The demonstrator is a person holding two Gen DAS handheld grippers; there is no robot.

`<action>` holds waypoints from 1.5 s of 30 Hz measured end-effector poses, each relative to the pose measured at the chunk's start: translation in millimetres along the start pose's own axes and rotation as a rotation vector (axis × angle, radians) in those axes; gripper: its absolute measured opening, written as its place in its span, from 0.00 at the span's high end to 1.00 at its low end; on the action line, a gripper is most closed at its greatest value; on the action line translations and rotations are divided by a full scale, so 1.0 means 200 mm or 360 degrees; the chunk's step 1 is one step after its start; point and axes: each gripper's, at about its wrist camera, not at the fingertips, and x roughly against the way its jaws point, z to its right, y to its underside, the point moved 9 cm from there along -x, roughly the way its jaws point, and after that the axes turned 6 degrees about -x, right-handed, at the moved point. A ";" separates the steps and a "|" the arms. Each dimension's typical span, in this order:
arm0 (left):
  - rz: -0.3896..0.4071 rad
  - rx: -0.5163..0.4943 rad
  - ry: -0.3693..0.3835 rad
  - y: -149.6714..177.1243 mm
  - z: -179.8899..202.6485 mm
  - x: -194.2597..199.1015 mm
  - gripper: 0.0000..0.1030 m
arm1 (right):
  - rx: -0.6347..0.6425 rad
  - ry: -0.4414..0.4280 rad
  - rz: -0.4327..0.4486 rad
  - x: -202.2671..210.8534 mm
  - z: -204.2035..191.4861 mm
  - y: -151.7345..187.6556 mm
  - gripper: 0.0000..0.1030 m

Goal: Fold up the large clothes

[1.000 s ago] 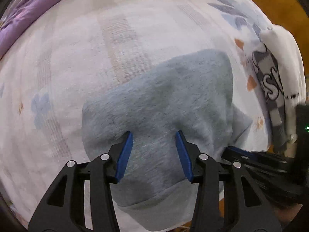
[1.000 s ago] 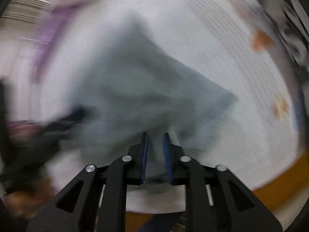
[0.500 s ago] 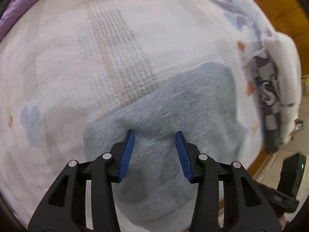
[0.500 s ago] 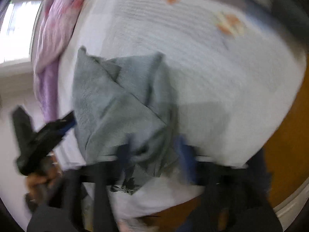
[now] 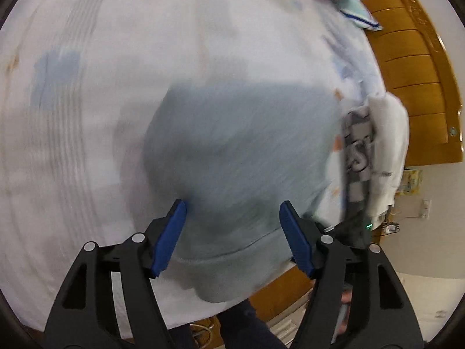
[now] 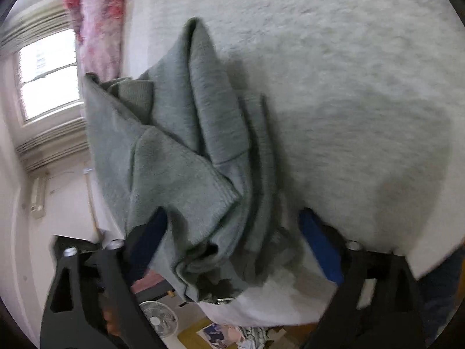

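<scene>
A folded grey-blue sweatshirt [image 5: 241, 151] lies on the white patterned bedspread [image 5: 116, 58], near the bed's front edge. My left gripper [image 5: 232, 224] is open, its blue pads straddling the sweatshirt's near hem without holding it. In the right wrist view the same garment [image 6: 180, 157] shows its layered folds and a ribbed cuff. My right gripper [image 6: 232, 238] is wide open over the garment's near corner, empty. Both views are motion-blurred.
A folded stack of white and grey-checked clothes [image 5: 375, 151] sits at the bed's right edge. A pink-purple blanket [image 6: 96, 20] lies at the head. A wooden bed frame [image 5: 412, 67], a window [image 6: 46, 72] and a floor fan [image 6: 159, 317] surround the bed.
My right gripper has opened wide and let go of the sweatshirt while swinging round. My left gripper has opened wider and turned right over the garment.
</scene>
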 end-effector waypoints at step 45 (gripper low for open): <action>0.0677 0.0148 0.0472 -0.40 0.99 0.67 0.47 | 0.0961 -0.0121 0.0121 0.95 -1.49 0.16 0.77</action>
